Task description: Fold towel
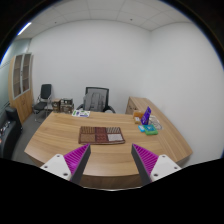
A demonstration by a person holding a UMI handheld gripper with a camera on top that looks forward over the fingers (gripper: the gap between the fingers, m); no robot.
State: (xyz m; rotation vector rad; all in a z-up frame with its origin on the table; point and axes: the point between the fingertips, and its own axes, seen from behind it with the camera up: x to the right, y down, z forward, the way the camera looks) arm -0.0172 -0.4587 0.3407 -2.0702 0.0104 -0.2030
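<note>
A checked towel (101,135) in brown, white and dark squares lies flat on the wooden table (60,140), beyond my fingers and slightly left of the midline. My gripper (112,160) is open and empty, held above the table's near edge. The purple pads (76,158) on both fingers face each other with a wide gap and bare tabletop between them.
A basket with a purple item and other small things (148,122) stands on the table to the right of the towel. Papers (83,113) lie at the far side. Black office chairs (95,99) stand behind the table, a cabinet (22,85) at the far left.
</note>
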